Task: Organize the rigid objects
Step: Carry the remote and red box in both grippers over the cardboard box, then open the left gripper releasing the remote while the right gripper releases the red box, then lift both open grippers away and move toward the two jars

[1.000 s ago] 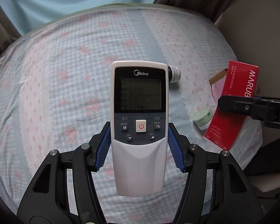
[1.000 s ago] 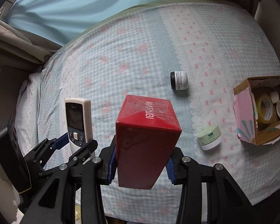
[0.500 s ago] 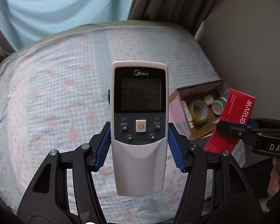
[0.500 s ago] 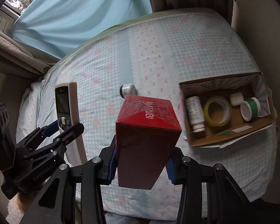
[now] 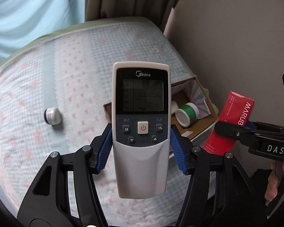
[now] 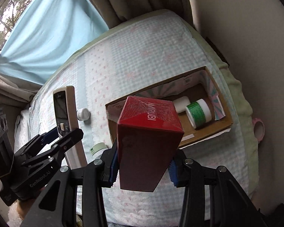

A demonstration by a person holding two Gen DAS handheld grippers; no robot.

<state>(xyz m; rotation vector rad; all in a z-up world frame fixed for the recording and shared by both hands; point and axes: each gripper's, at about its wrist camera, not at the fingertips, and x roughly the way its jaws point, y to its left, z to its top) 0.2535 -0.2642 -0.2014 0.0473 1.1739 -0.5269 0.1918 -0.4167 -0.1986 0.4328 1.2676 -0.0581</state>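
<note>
Left hand-held gripper [image 5: 142,151] clamps remote [image 5: 141,124]; right hand-held gripper [image 6: 142,167] clamps red box [image 6: 148,141], both raised near cardboard box [image 6: 208,132] on bed [image 6: 142,56], likely for stowing.

A home bedroom: a bed [image 6: 142,43] under a pink-flowered checked quilt, with curtains [image 6: 53,26] over a window at its far end.

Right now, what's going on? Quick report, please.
Left gripper shut on remote. Right gripper shut on red box. Cardboard box ahead, jars inside.
</note>
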